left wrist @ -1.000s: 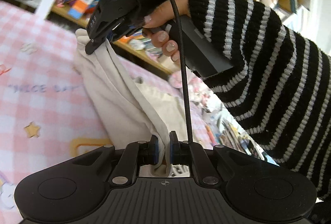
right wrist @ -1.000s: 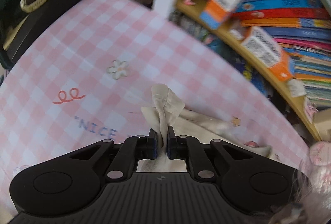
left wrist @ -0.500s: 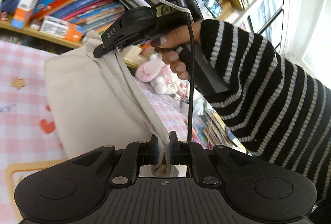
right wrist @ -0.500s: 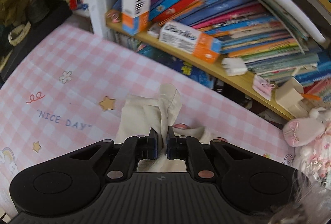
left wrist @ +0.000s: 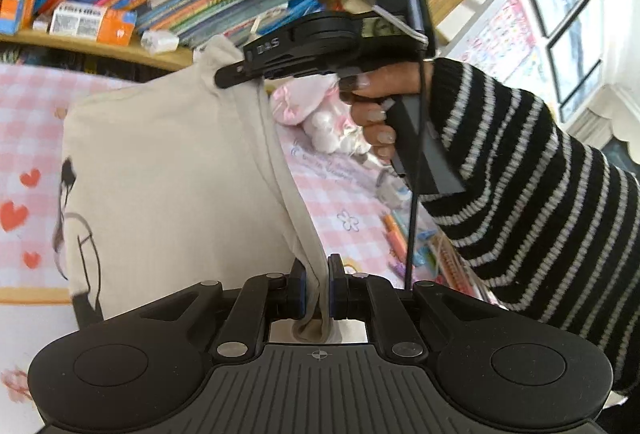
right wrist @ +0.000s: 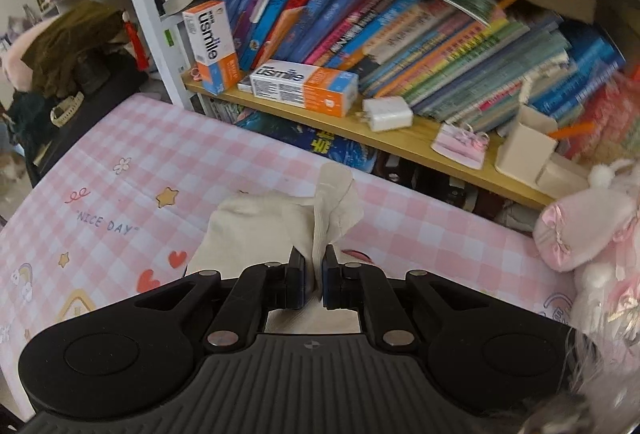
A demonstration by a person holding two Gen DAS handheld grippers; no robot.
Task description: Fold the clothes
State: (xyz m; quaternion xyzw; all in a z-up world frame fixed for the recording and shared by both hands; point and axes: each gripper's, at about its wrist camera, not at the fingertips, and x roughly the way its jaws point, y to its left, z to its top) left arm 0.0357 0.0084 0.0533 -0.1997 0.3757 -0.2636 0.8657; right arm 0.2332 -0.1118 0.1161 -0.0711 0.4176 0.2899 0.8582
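A cream garment (left wrist: 172, 169) with a dark printed figure hangs over the pink checked cloth (left wrist: 28, 101), stretched between both grippers. My left gripper (left wrist: 317, 276) is shut on one edge of it at the bottom of the left wrist view. The right gripper (left wrist: 230, 75), held by a hand in a striped sleeve (left wrist: 520, 185), pinches the far corner higher up. In the right wrist view the right gripper (right wrist: 313, 270) is shut on a bunched fold of the garment (right wrist: 256, 230), whose tip sticks up past the jaws.
A wooden shelf (right wrist: 400, 137) full of books (right wrist: 400, 33) and orange-white boxes (right wrist: 304, 87) runs along the far edge of the cloth. A pink plush toy (right wrist: 592, 222) lies at the right. Pens and small items (left wrist: 404, 238) are scattered under the sleeve.
Both grippers have swept sideways with the garment, which now hangs spread out rather than bunched. The bookshelf and plush toy have come into view. Both grips are unchanged.
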